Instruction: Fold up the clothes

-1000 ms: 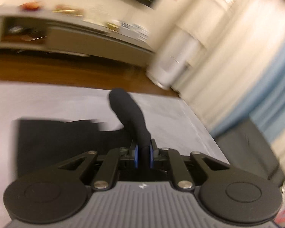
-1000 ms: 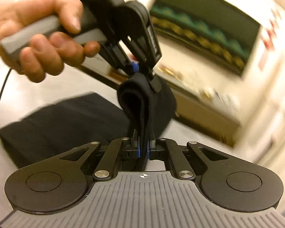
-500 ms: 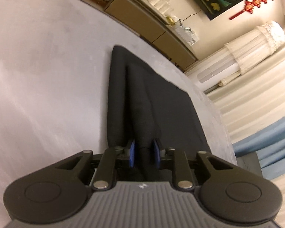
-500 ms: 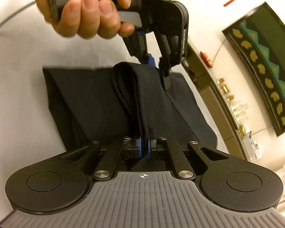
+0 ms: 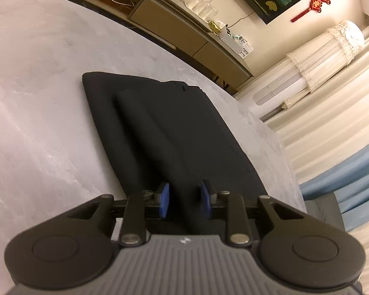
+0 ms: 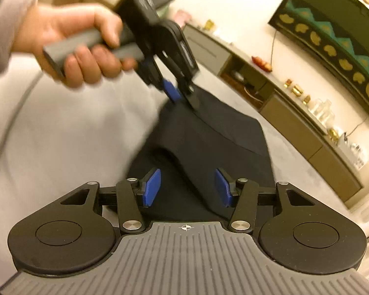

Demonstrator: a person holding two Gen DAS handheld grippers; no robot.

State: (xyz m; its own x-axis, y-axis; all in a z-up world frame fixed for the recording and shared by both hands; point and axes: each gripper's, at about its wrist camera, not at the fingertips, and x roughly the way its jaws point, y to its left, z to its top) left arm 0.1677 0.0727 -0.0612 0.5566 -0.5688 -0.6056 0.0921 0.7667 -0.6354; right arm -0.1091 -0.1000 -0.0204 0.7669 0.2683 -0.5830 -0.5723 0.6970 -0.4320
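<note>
Across the middle of both views, the black garment (image 5: 174,132) now lies doubled on the grey table (image 5: 37,98), with the right gripper (image 6: 187,188) and left gripper (image 5: 185,196) both opening, apparently releasing the finished fold.

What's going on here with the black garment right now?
A person holds a gripper in each hand over a black garment lying folded on a pale grey table. Both are letting go: the right gripper has its jaws opening wide, pads clear of the cloth, and the left gripper is opening too, a fold of fabric running between its pads.
</note>
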